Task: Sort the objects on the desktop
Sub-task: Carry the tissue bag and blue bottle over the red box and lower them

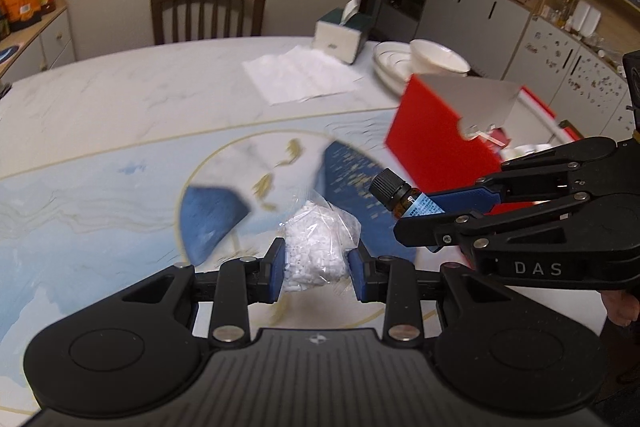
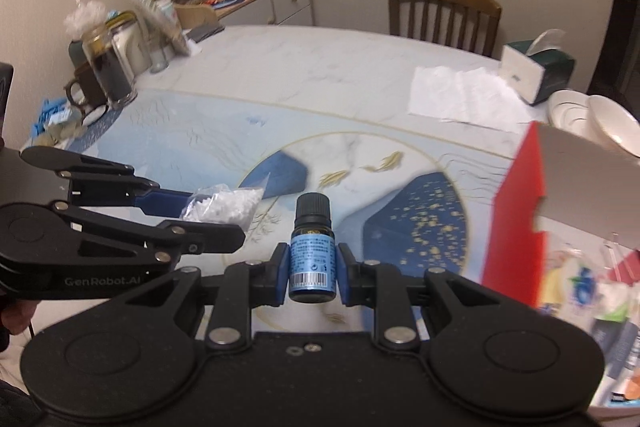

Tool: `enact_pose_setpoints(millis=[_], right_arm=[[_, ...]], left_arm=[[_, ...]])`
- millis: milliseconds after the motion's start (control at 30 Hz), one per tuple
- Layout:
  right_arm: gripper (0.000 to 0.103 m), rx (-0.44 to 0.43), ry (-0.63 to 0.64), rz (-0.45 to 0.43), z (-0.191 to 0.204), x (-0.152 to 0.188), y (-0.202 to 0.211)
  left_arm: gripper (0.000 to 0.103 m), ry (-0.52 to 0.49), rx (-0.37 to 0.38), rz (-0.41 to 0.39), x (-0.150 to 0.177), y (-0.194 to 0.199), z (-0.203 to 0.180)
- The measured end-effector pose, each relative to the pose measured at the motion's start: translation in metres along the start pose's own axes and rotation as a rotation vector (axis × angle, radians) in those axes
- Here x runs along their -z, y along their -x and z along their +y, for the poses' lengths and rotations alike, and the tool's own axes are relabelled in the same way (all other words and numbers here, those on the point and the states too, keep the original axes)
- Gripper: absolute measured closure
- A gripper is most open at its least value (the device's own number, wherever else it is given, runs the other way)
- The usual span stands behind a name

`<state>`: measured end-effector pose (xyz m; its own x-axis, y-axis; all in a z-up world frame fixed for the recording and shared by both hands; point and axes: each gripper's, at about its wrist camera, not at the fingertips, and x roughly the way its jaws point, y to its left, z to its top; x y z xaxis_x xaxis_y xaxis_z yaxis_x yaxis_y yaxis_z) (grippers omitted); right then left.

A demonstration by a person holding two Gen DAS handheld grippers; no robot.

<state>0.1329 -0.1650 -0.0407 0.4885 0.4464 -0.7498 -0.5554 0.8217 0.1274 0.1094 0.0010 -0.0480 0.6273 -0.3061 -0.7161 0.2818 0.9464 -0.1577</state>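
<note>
My left gripper (image 1: 318, 263) is shut on a clear plastic bag of small white pieces (image 1: 316, 247) and holds it above the table; the bag also shows in the right wrist view (image 2: 224, 205). My right gripper (image 2: 312, 263) is shut on a small dark bottle with a blue label and black cap (image 2: 313, 251), held upright above the table. In the left wrist view the bottle (image 1: 404, 197) sits at the right between the right gripper's fingers (image 1: 464, 199). The two grippers are side by side, close together.
A red box with an open grey flap (image 1: 444, 135) stands at the right, with packets inside (image 2: 580, 291). White bowls and plates (image 1: 420, 61), a tissue box (image 1: 340, 35) and paper towel (image 1: 300, 75) lie behind. Jars and clutter (image 2: 108, 63) stand at the far left. A chair (image 1: 208, 11) is beyond.
</note>
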Motion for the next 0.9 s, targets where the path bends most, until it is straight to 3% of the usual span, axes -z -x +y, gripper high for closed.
enact_pose_setpoints(millis=[433,900], right_arm=[[0.08,0.063,-0.065,-0.071,-0.053,0.017,0.055],[0.08,0.184,-0.158,-0.111,-0.124,0.041,0.093]], left_arm=[[0.072,-0.054,0.052,-0.049,-0.026,-0.004,-0.063],[0.072,-0.202,0.137,-0.062,-0.06,-0.034,-0.143]])
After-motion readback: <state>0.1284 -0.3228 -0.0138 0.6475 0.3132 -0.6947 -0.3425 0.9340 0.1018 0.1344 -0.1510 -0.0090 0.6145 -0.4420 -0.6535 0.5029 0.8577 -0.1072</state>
